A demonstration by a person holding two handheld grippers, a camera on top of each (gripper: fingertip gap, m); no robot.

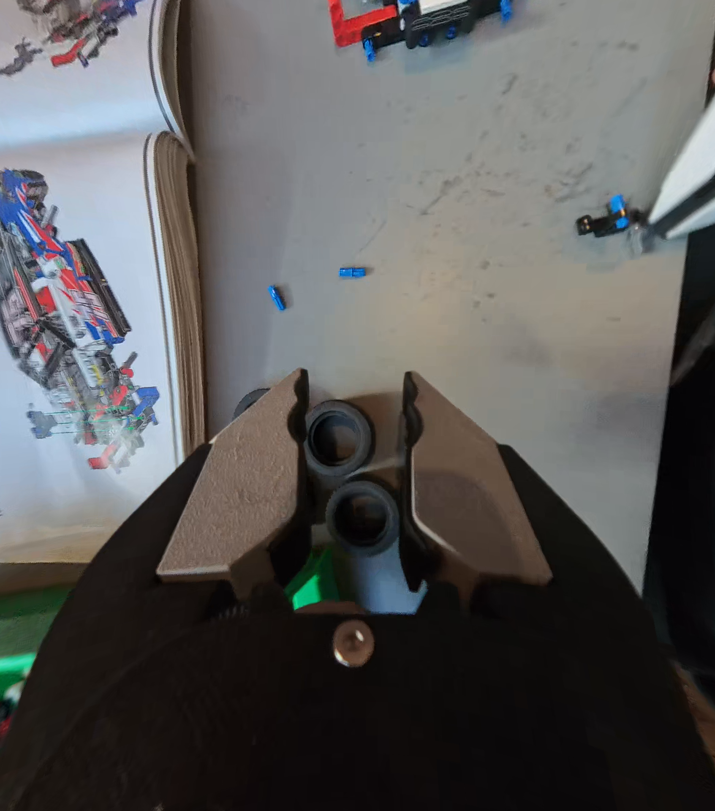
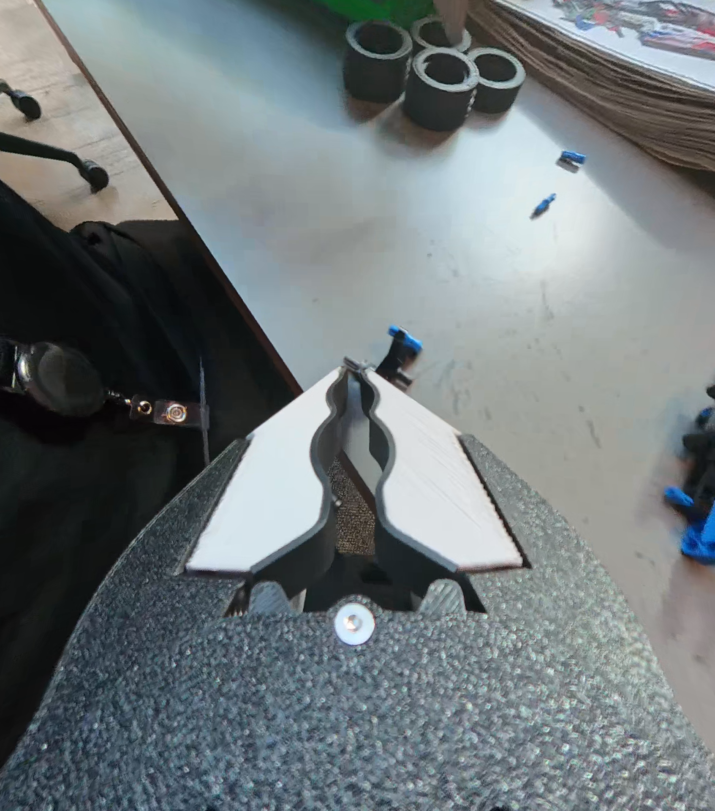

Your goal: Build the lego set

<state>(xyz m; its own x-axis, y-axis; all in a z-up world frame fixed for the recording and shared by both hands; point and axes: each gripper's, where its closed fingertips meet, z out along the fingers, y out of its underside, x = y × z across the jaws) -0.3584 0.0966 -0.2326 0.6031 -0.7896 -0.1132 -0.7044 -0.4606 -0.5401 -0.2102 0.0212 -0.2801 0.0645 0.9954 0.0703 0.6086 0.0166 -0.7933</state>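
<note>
Fingertips of the right hand-held gripper [image 2: 356, 367] pinch a small black-and-blue piece [image 2: 400, 351] near the table [image 2: 456, 272] edge, its long axis pointing away from the tips. Left hand-held gripper [image 1: 354, 386] gapes over upright black tires [image 1: 338, 439]; two blue pins [image 1: 352, 272] lie beyond.

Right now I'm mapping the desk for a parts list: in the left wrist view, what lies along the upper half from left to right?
Open instruction book → two loose blue pins → small black and blue piece → right gripper, shut on that piece's end.
</note>
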